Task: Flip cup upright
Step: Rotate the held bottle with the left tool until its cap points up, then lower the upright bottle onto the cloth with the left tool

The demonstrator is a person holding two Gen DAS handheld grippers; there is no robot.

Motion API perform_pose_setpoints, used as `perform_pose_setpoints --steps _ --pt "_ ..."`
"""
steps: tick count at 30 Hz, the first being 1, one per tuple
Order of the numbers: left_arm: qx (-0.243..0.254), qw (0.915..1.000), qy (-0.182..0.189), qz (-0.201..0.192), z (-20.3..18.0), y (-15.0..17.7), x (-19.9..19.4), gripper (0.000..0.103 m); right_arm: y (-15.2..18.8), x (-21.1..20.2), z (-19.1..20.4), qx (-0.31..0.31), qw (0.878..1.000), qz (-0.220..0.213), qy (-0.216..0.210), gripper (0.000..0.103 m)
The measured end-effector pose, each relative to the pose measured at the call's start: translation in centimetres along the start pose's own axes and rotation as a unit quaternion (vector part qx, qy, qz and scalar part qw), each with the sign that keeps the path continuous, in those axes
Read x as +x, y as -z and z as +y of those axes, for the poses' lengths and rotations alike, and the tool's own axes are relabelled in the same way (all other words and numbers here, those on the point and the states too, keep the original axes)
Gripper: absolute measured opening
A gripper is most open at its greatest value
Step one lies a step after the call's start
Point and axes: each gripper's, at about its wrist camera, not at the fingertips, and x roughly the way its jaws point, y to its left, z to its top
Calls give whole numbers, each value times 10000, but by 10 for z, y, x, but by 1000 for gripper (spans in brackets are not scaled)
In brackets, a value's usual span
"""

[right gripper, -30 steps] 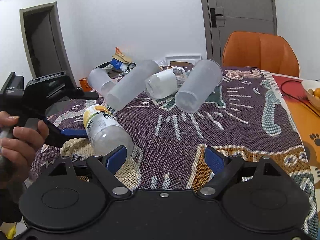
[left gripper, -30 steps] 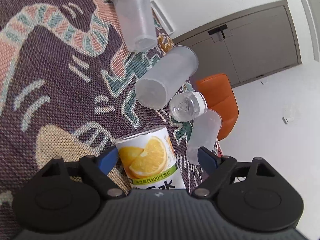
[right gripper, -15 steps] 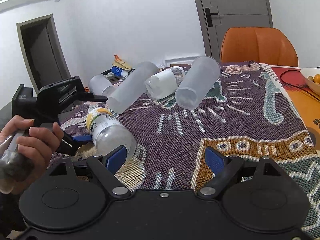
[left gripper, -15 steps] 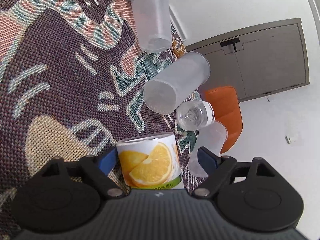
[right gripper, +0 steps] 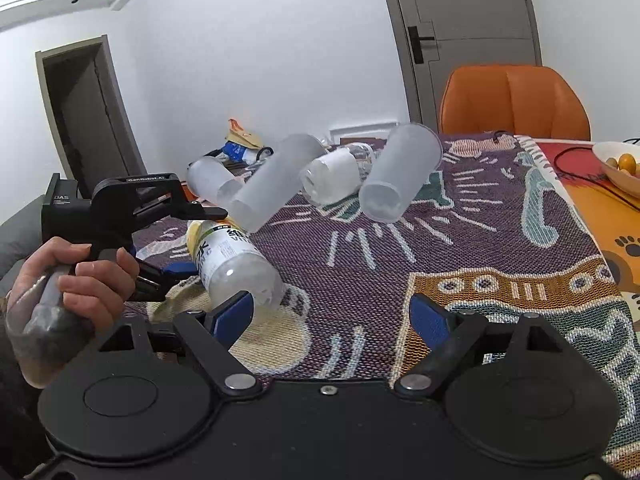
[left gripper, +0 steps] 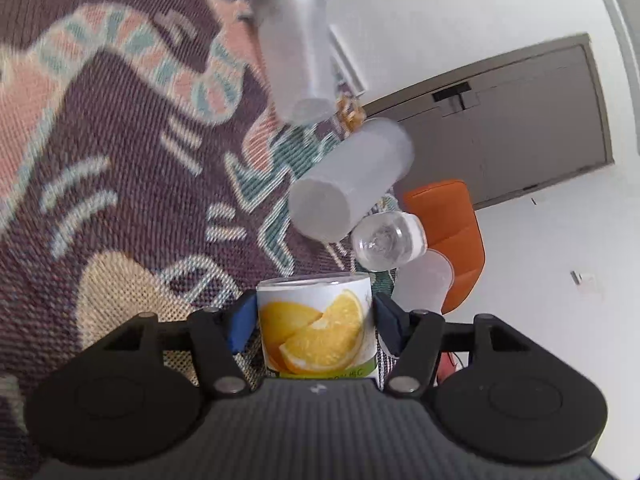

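A bottle with an orange-slice label lies on its side on the patterned cloth; it also shows in the right wrist view. My left gripper is shut on the bottle, its blue pads against both sides of the label. Three frosted cups lie on their sides beyond it: a far one, a middle one and a right one. A clear bottle with a white label lies between them. My right gripper is open and empty above the cloth.
The woven cloth covers the table. An orange chair stands at the far edge. A bowl of fruit and a black cable sit at the right. Snack packets lie at the back.
My left gripper has closed its pads onto the orange-label bottle and turned, so the bottle stands straighter in its view. My right gripper has held about still.
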Motion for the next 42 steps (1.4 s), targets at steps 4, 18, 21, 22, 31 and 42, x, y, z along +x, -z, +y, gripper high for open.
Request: perform_pose_setpoints --steps 4,18,21,22,31,42 --pt "742 9968 84 -295 -21 -1 -21 60 0 -2 5 -10 10000 -63 36 86" --pt "3401 9313 -271 -1276 -83 25 -64 60 3 -2 18 -18 9999 -148 -41 86" --pt "3850 9137 -367 -1247 -90 35 -62 60 4 1 19 -29 9999 -159 -12 86" --pt "3985 9078 -391 -1246 -92 39 -61 60 5 1 20 -33 9999 -157 -6 86" --pt "4728 8740 -523 -989 -89 66 -42 60 16 11 17 220 9998 -5 -27 86" --pt "4958 8593 -343 -1206 -93 78 -58 94 21 10 19 305 9995 47 -54 86"
